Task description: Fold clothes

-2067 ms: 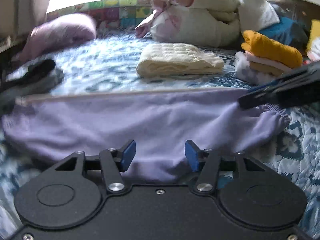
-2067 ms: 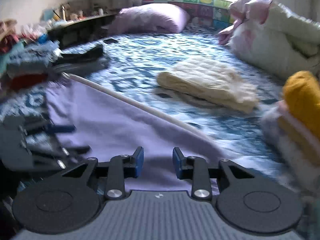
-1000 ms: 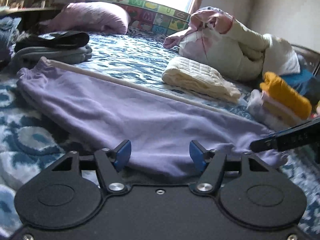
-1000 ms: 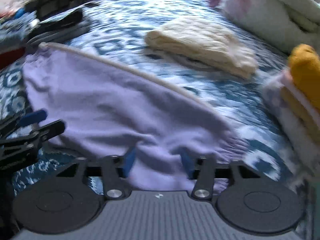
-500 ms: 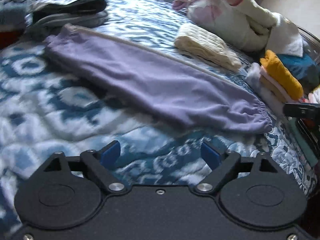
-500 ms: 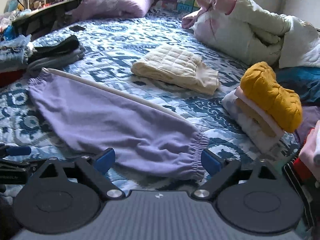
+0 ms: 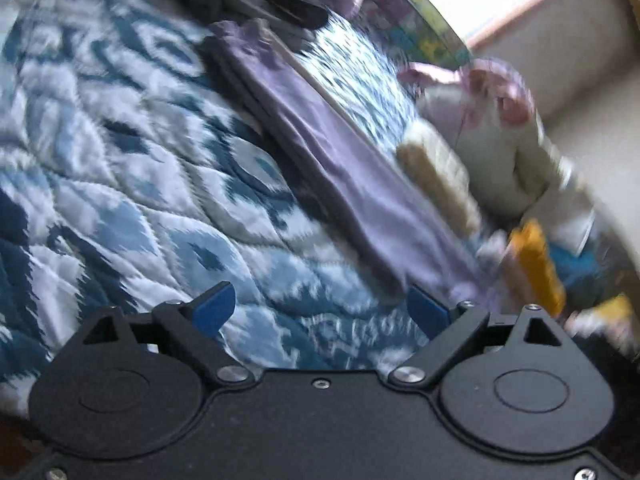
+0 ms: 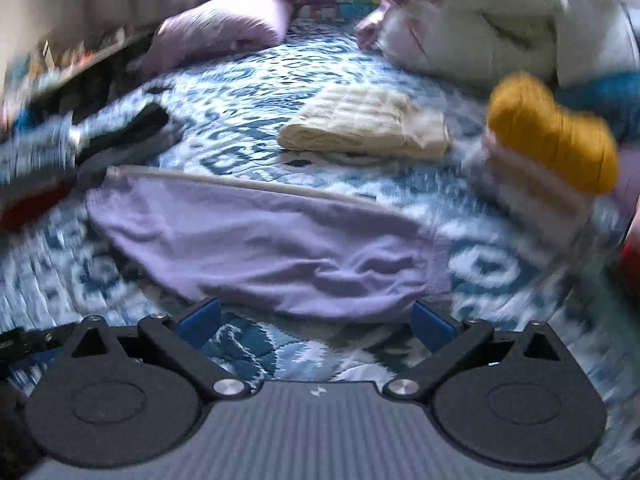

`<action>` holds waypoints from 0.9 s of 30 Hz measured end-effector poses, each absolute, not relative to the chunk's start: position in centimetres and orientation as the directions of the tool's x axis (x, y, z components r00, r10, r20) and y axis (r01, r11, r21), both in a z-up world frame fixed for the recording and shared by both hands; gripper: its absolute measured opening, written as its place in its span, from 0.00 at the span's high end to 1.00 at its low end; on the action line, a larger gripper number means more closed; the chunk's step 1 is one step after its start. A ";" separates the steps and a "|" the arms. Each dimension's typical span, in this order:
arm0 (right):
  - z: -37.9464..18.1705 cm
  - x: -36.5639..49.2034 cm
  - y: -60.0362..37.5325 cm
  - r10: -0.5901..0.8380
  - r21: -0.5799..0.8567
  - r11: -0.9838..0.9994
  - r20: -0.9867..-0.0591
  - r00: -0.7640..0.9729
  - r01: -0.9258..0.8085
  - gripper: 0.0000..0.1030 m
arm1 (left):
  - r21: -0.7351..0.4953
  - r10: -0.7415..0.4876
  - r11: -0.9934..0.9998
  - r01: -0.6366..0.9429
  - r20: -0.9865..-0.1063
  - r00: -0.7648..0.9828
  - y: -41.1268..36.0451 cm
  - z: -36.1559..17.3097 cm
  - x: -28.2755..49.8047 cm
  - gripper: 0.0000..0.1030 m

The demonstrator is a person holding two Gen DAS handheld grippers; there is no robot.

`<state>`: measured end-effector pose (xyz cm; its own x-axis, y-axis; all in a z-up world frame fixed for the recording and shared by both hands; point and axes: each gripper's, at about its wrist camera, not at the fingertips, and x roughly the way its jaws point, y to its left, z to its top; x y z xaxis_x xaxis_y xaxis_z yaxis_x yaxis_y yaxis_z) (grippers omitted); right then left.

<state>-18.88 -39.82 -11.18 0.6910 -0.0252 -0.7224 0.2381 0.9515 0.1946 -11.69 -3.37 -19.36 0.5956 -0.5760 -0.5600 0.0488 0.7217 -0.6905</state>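
The lilac garment, soft jersey folded into a long band with a cream edge, lay flat on the quilted blue-and-white bedspread. My right claw and left claw were opening, nothing between them. Beyond sat a folded cream quilted cloth and a mustard knit topping a stack.

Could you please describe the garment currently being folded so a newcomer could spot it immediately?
On the blue-and-white quilted bedspread, nearest the camera, lies the lilac garment, spread flat with a cream stripe along its far edge. Unlike the folded cream and mustard pieces behind, it is unstacked.
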 end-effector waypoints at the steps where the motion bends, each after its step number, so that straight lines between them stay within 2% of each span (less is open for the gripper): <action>1: -12.1 -18.9 -41.1 0.000 0.259 0.928 -0.716 0.698 0.267 0.03 | -0.716 -0.583 0.697 0.027 -0.545 0.602 -2.6 -19.7 -11.2 0.10; 4: -15.2 -19.1 -45.0 0.071 0.447 0.830 -0.678 0.731 0.334 0.03 | -0.773 -0.596 0.634 -0.018 -0.504 0.626 -0.6 -20.4 -9.0 0.10; 8: -19.9 -19.9 -48.4 0.092 0.601 0.692 -0.624 0.776 0.401 0.09 | -0.810 -0.606 0.585 -0.031 -0.463 0.647 0.9 -20.7 -5.4 0.10; 11: -22.9 -20.3 -50.9 0.083 0.698 0.575 -0.569 0.819 0.427 0.14 | -0.804 -0.594 0.594 -0.033 -0.466 0.656 1.3 -20.8 -3.1 0.10; 12: -23.5 -20.5 -51.5 0.083 0.743 0.535 -0.520 0.850 0.403 0.14 | -0.798 -0.590 0.602 -0.026 -0.467 0.659 1.3 -20.7 -2.4 0.10; 15: -24.2 -19.6 -52.5 0.090 0.784 0.510 -0.458 0.884 0.354 0.09 | -0.787 -0.575 0.617 -0.013 -0.463 0.674 1.3 -20.8 -0.4 0.11; 17: -24.2 -18.5 -52.5 0.096 0.778 0.529 -0.451 0.887 0.338 0.08 | -0.790 -0.562 0.613 -0.022 -0.455 0.690 1.6 -20.9 0.9 0.13; 19: -24.2 -17.6 -52.3 0.094 0.755 0.567 -0.458 0.884 0.331 0.12 | -0.796 -0.553 0.605 -0.032 -0.448 0.703 1.9 -21.1 2.1 0.15; 20: -24.2 -17.2 -52.3 0.093 0.742 0.585 -0.461 0.882 0.326 0.18 | -0.788 -0.544 0.615 -0.029 -0.450 0.708 2.0 -21.0 2.7 0.18; 21: -24.3 -16.9 -52.0 0.082 0.721 0.610 -0.470 0.879 0.328 0.30 | -0.780 -0.535 0.625 -0.025 -0.453 0.713 2.2 -20.9 3.3 0.20; 24: -24.8 -17.0 -52.3 0.055 0.686 0.651 -0.470 0.881 0.325 0.47 | -0.769 -0.527 0.638 -0.025 -0.460 0.715 2.8 -21.2 5.0 0.25; 27: -24.9 -17.0 -52.8 0.060 0.690 0.649 -0.467 0.882 0.320 0.48 | -0.774 -0.525 0.632 -0.027 -0.454 0.720 3.5 -21.7 6.6 0.32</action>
<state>-17.03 -52.83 -24.90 0.8824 0.0605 -0.4665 0.3202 0.6492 0.6899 6.62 3.46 -21.68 0.7200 -0.5252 -0.4537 -0.0269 0.6321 -0.7744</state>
